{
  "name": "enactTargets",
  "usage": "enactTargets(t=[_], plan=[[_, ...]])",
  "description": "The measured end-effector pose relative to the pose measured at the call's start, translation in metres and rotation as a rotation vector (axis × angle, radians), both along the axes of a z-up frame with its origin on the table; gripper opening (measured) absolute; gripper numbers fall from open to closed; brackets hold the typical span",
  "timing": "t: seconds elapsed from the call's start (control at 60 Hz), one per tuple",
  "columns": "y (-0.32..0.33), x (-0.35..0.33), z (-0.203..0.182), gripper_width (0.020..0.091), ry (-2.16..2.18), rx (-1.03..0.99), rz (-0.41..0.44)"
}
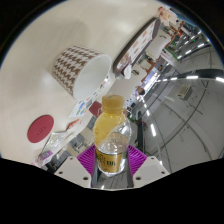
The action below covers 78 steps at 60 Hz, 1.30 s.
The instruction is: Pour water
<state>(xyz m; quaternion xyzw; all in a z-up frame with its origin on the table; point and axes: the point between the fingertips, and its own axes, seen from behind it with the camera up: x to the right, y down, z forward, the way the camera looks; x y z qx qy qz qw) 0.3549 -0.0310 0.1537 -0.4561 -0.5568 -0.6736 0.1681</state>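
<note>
Pinching the bottle (111, 130) between both pads (92, 158), the gripper (111, 168) should tip slowly toward the cup (82, 72) at eleven o'clock, mouth over rim.

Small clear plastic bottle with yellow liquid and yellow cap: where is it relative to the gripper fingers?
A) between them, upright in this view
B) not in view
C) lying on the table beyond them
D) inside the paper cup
A: the small clear plastic bottle with yellow liquid sits between the purple pads of the gripper, cap toward the houndstooth-patterned paper cup beyond.
</note>
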Motion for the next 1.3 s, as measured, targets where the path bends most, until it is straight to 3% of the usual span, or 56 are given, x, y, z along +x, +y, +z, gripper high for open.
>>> enactTargets(t=[0.183, 0.483, 0.733, 1.0, 1.033, 1.183, 1.3], plan=[[-0.007, 0.002, 0.000, 0.0406, 0.269, 0.034, -0.018], [-0.033, 0.010, 0.003, 0.0406, 1.233, 0.244, -0.144], [-0.040, 0.013, -0.049, 0.0405, 1.831, 0.331, -0.257], [-0.042, 0.032, -0.121, 0.0409, 2.036, 0.386, -0.421], [-0.040, 0.035, -0.116, 0.0408, 2.060, 0.411, -0.384], [-0.043, 0.033, -0.120, 0.0424, 2.058, 0.428, -0.379], [-0.051, 0.033, -0.118, 0.0527, 2.028, 0.406, -0.413]])
